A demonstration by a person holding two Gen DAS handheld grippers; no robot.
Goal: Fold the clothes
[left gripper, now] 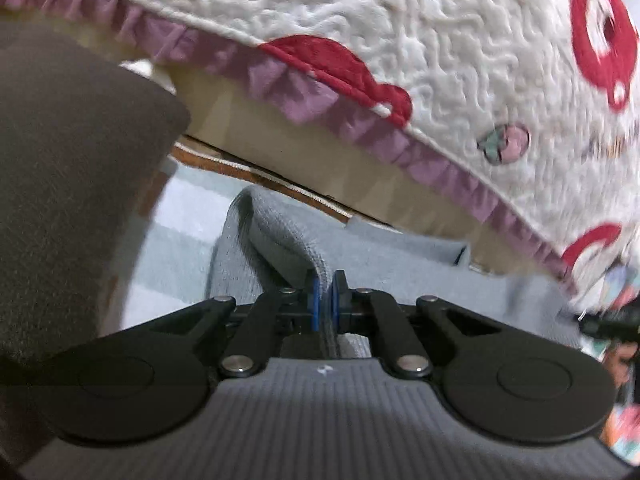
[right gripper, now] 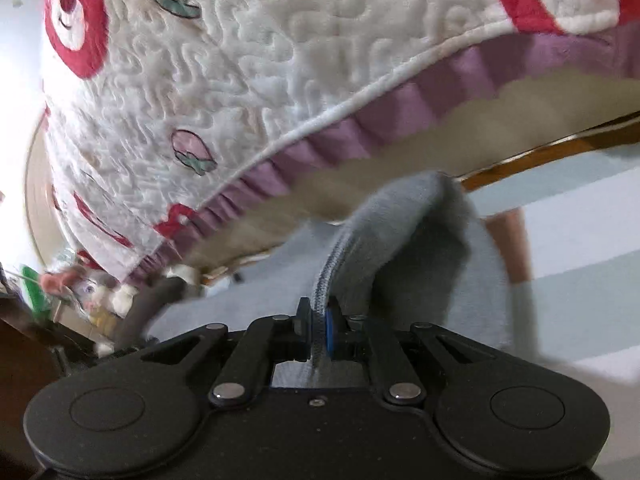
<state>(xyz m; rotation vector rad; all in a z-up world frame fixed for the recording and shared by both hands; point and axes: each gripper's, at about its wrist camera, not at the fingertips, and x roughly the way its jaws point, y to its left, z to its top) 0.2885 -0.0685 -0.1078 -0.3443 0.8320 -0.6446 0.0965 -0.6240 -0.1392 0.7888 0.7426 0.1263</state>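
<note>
My left tongs (left gripper: 323,300) are pressed together on a ribbed edge of the grey garment (left gripper: 280,240), the blue pads (left gripper: 315,304) squeezing the fabric between them. The cloth rises from the pinch in a fold and spreads out pale grey to the right, hanging below the bed edge. My right tongs (right gripper: 318,328) are also pinching the same grey garment (right gripper: 400,232) along a stitched seam; the fabric runs up from the jaws into a rounded hump, tilted to the right. A blue pad (right gripper: 330,334) shows on the right finger.

Garment sits in front of and below the quilt in both views, held up off the floor between my two tongs. Quilt (left gripper: 400,40) is white, puffy stitched, with red bear shapes and small strawberries, and a purple ruffle trim (left gripper: 360,128) along its edge. In the right wrist view the same quilt (right gripper: 240,80) fills the upper left, ruffle (right gripper: 360,128) running diagonally. Under the ruffle, a cream mattress side (left gripper: 248,120) and a brown wooden bed frame strip (left gripper: 256,178).

Floor (right gripper: 580,240) is pale grey-green with light stripes. A dark brown blurred shape (left gripper: 60,180) fills the left of the left wrist view, cannot tell what it is. Small toys or clutter (right gripper: 92,292) sit at the lower left of the right wrist view, blurred.
</note>
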